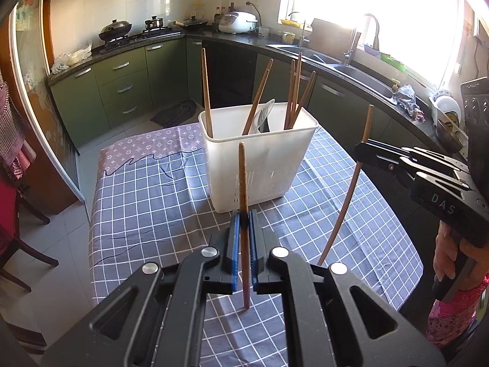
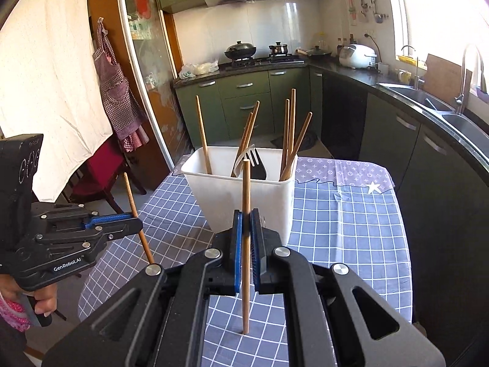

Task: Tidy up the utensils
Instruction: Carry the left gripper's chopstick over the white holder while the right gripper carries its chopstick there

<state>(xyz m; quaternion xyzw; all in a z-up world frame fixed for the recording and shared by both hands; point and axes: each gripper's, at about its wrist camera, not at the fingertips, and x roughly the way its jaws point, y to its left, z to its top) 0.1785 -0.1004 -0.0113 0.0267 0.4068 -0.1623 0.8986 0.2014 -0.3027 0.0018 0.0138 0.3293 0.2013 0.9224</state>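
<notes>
A white plastic utensil holder (image 1: pixel 259 165) (image 2: pixel 241 195) stands on the checked tablecloth and holds several wooden chopsticks, a white utensil and a black fork (image 2: pixel 258 165). My left gripper (image 1: pixel 243 217) is shut on an upright wooden chopstick (image 1: pixel 243 183), in front of the holder. It also shows at the left of the right wrist view (image 2: pixel 137 218). My right gripper (image 2: pixel 246 223) is shut on another upright wooden chopstick (image 2: pixel 246 189), just before the holder. It shows at the right of the left wrist view (image 1: pixel 360 150), with its chopstick (image 1: pixel 345 208).
The table (image 1: pixel 146 202) wears a grey-blue checked cloth with a purple patterned cloth (image 1: pixel 152 146) at its far end. Green cabinets (image 1: pixel 122 85), a stove with pots (image 1: pixel 116 30) and a sink (image 1: pixel 351 70) line the walls beyond. A red chair (image 2: pixel 104 168) stands left of the table.
</notes>
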